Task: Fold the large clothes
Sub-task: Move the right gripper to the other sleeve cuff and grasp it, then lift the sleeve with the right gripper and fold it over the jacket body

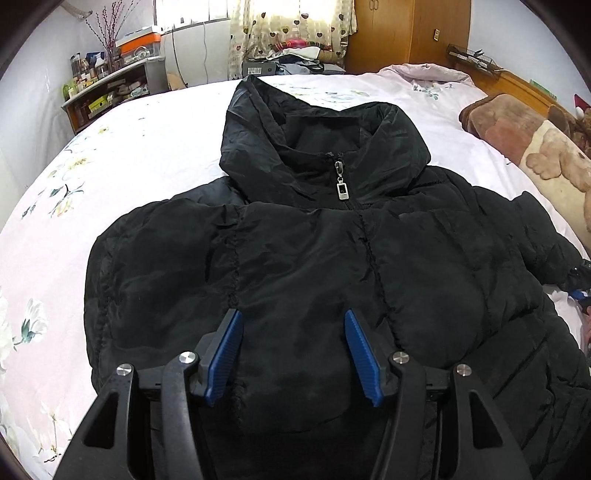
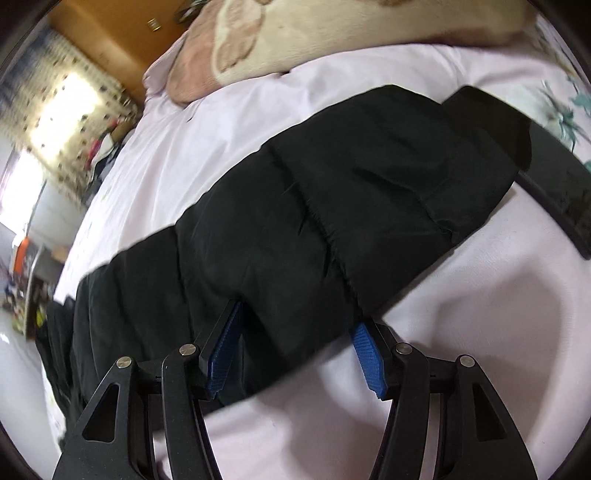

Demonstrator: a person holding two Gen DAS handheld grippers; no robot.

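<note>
Bed (image 1: pixel 155 155) bears jacket (image 1: pixel 314 258). Left gripper (image 1: pixel 293 350) agape over chest; right gripper (image 2: pixel 299 350) agape astride sleeve (image 2: pixel 332 206). Pinch sleeve, fold toward 9 o'clock.

A bed (image 1: pixel 155 155) with a pale floral sheet fills the room. Behind it a bright window (image 1: pixel 192 11) with heart-print curtains (image 1: pixel 288 26) (daylight pours through), a wooden wardrobe (image 1: pixel 406 33), a cluttered shelf (image 1: pixel 110 88) and a brown blanket (image 1: pixel 517 133).
</note>
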